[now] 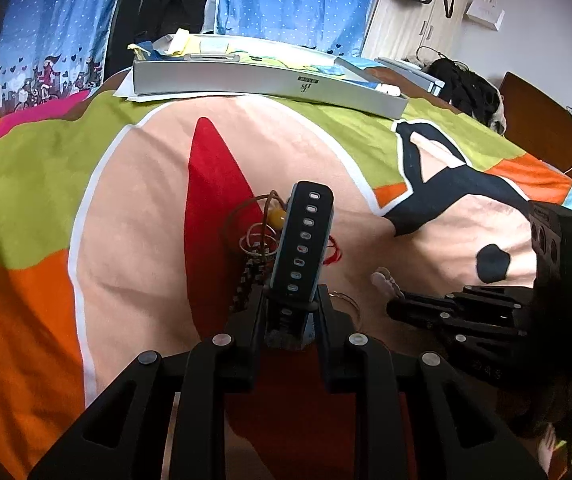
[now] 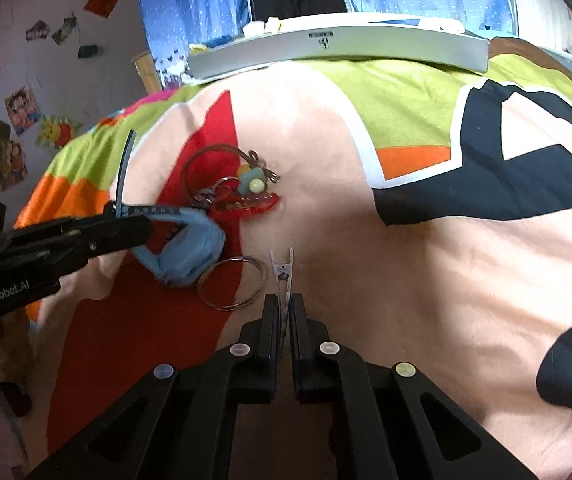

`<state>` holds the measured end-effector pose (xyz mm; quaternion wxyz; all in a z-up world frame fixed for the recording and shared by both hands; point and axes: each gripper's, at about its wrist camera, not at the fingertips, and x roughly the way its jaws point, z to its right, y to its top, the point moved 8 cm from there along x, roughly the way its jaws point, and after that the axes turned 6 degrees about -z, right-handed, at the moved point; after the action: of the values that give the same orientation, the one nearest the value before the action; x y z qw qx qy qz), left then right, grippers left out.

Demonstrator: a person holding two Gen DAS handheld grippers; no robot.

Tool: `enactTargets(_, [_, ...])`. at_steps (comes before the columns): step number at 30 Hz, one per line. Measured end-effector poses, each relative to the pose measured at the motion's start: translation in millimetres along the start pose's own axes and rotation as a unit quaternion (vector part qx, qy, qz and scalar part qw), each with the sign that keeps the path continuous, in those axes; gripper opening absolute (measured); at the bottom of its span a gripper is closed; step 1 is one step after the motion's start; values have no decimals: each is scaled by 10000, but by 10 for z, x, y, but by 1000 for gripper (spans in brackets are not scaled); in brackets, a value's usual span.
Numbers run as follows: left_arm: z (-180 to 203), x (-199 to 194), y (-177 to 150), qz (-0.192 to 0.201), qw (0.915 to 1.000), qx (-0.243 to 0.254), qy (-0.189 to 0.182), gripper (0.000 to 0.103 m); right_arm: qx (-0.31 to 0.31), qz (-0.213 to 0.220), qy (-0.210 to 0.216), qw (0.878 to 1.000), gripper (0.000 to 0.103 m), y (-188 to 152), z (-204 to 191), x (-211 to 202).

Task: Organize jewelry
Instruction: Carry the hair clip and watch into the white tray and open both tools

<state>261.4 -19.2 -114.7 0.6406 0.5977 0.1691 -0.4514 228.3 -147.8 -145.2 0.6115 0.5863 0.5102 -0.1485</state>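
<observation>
My left gripper is shut on a blue watch strap with a row of holes, which stands up from its fingers. In the right wrist view that left gripper comes in from the left, with the strap looped below it. My right gripper is shut on a small silver clip pointing forward. In the left wrist view the right gripper is at the right with the clip in it. A jewelry pile of cord, beads and red string lies on the bedspread. Silver rings lie beside the clip.
A colourful bedspread covers the bed. At the far edge stands a long grey box with papers and yellow and blue items on it. Blue curtains hang behind. A wooden bed frame shows at the right.
</observation>
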Motion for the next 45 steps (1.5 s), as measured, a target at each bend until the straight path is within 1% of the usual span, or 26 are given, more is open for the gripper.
enactTargets(7, [146, -217, -164, -125, 9997, -179, -71, 19, 99, 169, 238, 9995, 6, -30, -157, -155])
enactTargets(12, [245, -377, -220, -32, 9995, -294, -132, 19, 167, 312, 349, 9988, 6, -67, -214, -266])
enactTargets(17, [343, -520, -155, 114, 9994, -268, -200, 19, 282, 432, 442, 9977, 6, -79, -167, -409])
enactTargets(21, [387, -550, -8, 178, 9993, -244, -209, 19, 286, 527, 416, 9973, 6, 2, -80, -517])
enactTargets(25, [401, -545, 255, 243, 9991, -253, -222, 19, 241, 678, 404, 9966, 6, 245, 33, -630])
enactTargets(28, [415, -537, 499, 342, 9989, -222, -222, 19, 78, 878, 308, 9956, 6, 549, 155, -761])
enactTargets(33, [454, -505, 1127, 661, 9975, -91, -211, 19, -83, 1165, 166, 9930, 6, 1081, 393, -903])
enactTargets(37, [431, -441, 1662, 980, 9949, -84, -226, 19, -252, 1285, 17, 9914, 6, 1555, 552, -910])
enactTargets(40, [350, -361, 1992, 1165, 9929, -128, -207, 19, -309, 1424, -96, 9893, 6, 1892, 655, -877])
enactTargets(43, [271, -230, 2332, 1340, 9908, -140, -152, 19, -321, 1509, -187, 9879, 6, 2118, 763, -794])
enactTargets(45, [215, -135, 2462, 1364, 9905, -166, -102, 19, -270, 1519, -185, 9878, 6, 2205, 827, -710])
